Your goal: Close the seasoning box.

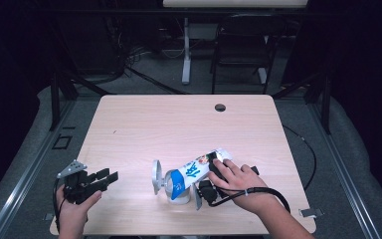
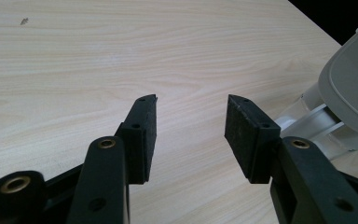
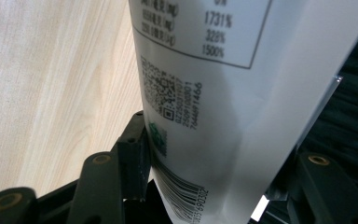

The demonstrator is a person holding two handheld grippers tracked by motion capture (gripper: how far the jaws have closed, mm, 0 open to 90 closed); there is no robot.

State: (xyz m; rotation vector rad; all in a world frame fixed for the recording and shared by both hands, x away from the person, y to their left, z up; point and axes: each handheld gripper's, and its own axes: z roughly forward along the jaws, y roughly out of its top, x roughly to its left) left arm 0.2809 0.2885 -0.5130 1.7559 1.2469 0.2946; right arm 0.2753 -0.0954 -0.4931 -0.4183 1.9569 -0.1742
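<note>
A blue and white printed pouch (image 1: 195, 171) lies tilted near the table's front edge, its lower end resting against a white and grey stand (image 1: 180, 198) with a round plate. My right gripper (image 1: 213, 172) is shut on the pouch's upper part, under the person's hand. In the right gripper view the pouch (image 3: 214, 70), with barcode and printed table, sits between the jaws of my right gripper (image 3: 219, 149); the left pad presses on it and the right one is hidden behind it. My left gripper (image 1: 111, 178) rests at the front left, open with nothing between its jaws (image 2: 191, 105).
The light wooden table (image 1: 179, 124) has a round cable hole (image 1: 220, 107) at the back. The stand (image 2: 349, 93) shows at the right of the left gripper view. A black cable (image 1: 258, 191) loops from the right gripper. A chair and desk legs stand beyond the table.
</note>
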